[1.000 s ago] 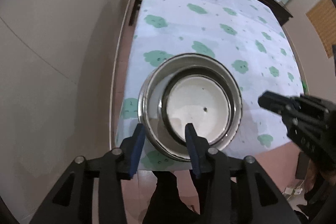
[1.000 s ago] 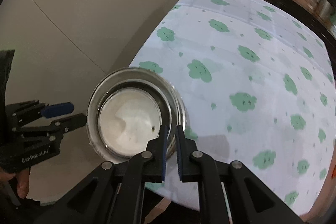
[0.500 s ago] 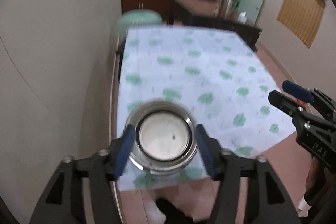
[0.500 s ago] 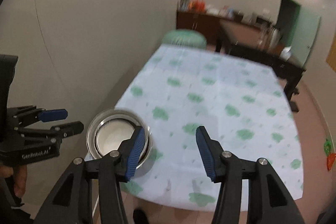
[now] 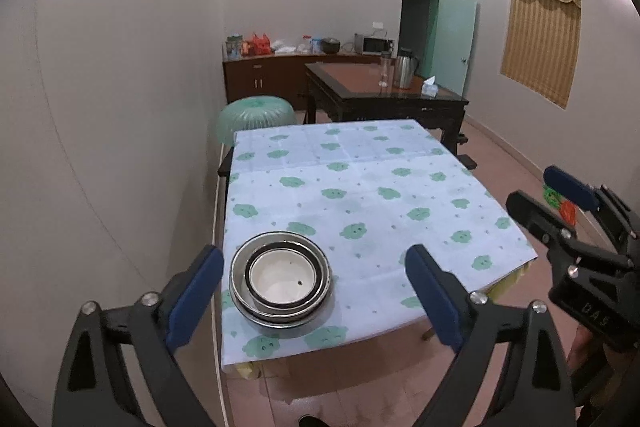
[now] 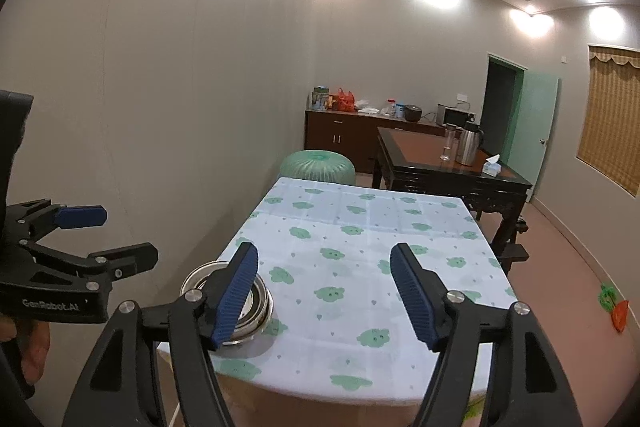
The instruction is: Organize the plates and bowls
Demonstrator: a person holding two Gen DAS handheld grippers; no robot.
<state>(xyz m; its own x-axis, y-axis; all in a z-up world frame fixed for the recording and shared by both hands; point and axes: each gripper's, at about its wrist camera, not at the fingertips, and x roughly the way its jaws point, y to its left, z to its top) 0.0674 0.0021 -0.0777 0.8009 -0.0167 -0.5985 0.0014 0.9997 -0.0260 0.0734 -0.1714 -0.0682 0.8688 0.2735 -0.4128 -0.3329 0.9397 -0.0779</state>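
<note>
While both grippers hang off the table's near edge, the nested bowls sit near the near-left corner of the cloud-print tablecloth: a white bowl inside a dark-rimmed one, inside a steel bowl. Left gripper stands spread wide, holding nothing. Right gripper is likewise spread wide and empty, its left pad partly covering the stack in its own view.
</note>
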